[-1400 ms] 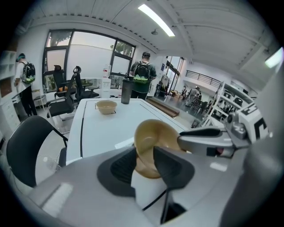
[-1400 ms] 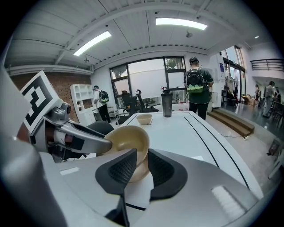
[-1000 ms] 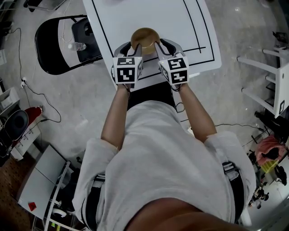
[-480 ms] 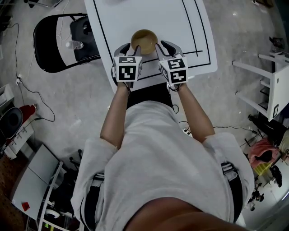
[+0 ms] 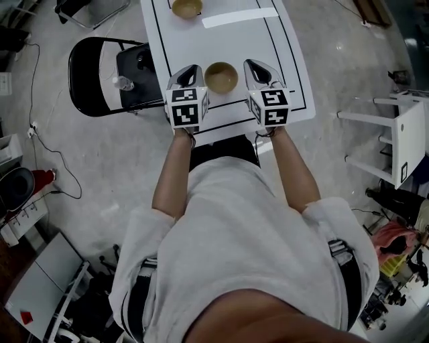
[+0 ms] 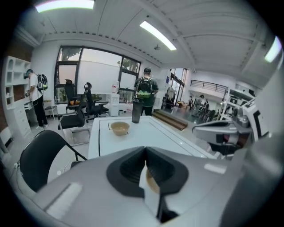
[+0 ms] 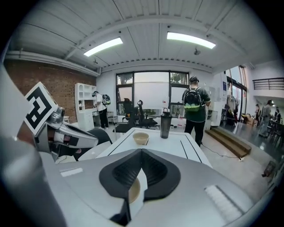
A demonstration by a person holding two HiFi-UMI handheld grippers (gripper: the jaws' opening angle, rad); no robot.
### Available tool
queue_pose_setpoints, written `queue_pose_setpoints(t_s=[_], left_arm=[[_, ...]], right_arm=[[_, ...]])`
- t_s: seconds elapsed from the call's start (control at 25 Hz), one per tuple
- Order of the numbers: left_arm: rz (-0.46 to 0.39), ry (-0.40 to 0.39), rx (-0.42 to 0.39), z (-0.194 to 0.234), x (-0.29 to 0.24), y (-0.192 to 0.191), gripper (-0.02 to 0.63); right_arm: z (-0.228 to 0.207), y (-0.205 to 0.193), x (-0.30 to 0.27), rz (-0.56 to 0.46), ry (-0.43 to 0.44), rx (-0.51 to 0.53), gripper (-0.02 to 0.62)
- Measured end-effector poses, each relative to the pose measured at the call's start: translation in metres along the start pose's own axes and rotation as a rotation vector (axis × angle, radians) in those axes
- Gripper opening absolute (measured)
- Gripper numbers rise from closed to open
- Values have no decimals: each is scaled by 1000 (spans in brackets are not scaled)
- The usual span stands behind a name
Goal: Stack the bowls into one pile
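A tan wooden bowl [image 5: 221, 77] rests on the white table [image 5: 295, 74] near its front edge. A second tan bowl [image 5: 186, 8] stands at the far end, also in the left gripper view [image 6: 120, 128] and the right gripper view [image 7: 141, 138]. My left gripper [image 5: 192, 70] hangs to the left of the near bowl and my right gripper [image 5: 252, 64] to its right, both clear of it. Each is shut with nothing held: the jaws meet in the left gripper view [image 6: 145, 153] and in the right gripper view [image 7: 141, 155]. A slice of the near bowl [image 6: 153, 181] shows under the jaws.
A dark bottle [image 7: 165, 119] stands at the table's far end beside the far bowl. A white strip [image 5: 240, 17] lies on the table. A black folding chair [image 5: 94, 74] holding a clear bottle [image 5: 121, 84] is left of the table. White shelving [image 5: 402, 141] stands at right.
Both grippers have risen off the near bowl's sides and their jaws have gone from open to shut. The bowl stays on the table. The far bowl has come into view.
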State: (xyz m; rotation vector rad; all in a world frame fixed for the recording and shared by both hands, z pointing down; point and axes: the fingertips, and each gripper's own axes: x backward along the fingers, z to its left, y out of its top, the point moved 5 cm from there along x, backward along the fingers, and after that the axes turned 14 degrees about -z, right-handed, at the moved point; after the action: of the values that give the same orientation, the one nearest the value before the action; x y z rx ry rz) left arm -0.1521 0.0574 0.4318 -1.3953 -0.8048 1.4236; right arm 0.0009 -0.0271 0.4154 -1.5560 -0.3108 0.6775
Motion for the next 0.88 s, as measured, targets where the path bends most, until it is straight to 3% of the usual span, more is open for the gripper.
queue_pose_setpoints(t_s=[0.28, 0.64, 0.8, 0.88], left_arm=[[-92, 14, 67, 2, 6, 51, 3], [-117, 68, 120, 28, -31, 86, 3], [-203, 108, 145, 57, -48, 131, 3], [-197, 141, 148, 70, -63, 138, 3]], right_arm=[[-2, 56, -8, -70, 17, 29, 0], [-36, 77, -61, -71, 63, 23, 0], [-57, 110, -106, -83, 144, 59, 0], [-62, 118, -126, -81, 177, 79, 0]])
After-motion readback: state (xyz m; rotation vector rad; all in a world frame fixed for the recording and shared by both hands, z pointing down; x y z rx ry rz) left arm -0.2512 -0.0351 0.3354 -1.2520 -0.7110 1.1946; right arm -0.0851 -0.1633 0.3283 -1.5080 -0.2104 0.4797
